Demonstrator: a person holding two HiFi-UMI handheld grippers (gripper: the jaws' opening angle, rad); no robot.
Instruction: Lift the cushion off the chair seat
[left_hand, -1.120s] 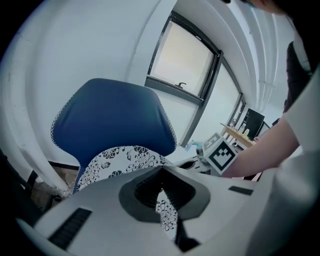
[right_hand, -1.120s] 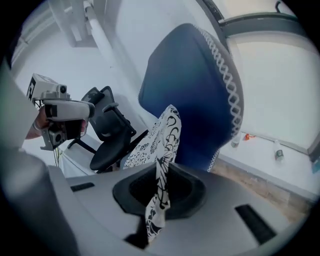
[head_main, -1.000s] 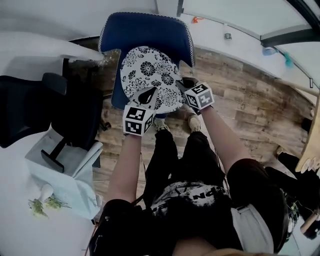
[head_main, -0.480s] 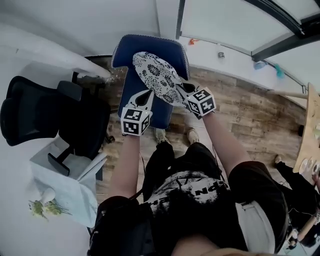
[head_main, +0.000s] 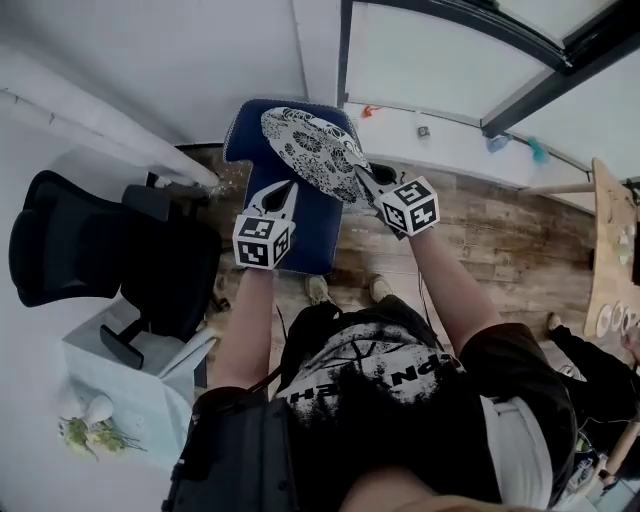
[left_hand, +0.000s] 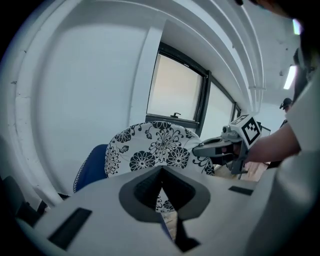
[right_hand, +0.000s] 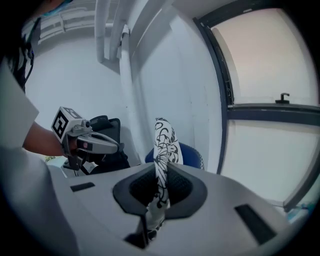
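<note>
- The right gripper (right_hand: 161, 172) has its jaws nearly together, clamped on the rim of the cushion (head_main: 315, 148). In the right gripper view the black-and-white flowered fabric runs edge-on straight through the slot between the jaws and sticks up past them.
- The left gripper (left_hand: 161, 174) is almost closed too, nipping the cushion's near rim at the very end of its jaws. A sliver of the flower pattern shows in the narrow gap.
- In the head view the two grippers sit at opposite sides of the cushion, the left at its lower left edge and the right at its lower right edge.
- The round cushion is held up tilted, its flowered face turned toward the left gripper. It hangs over the blue chair (head_main: 312, 232) and does not lie on the seat.
- To the left of the blue chair a black office chair (head_main: 85, 245) stands on the wooden floor (head_main: 500, 225).
- Farthest off are a white wall (head_main: 180, 60) and a window (head_main: 420, 60).
</note>
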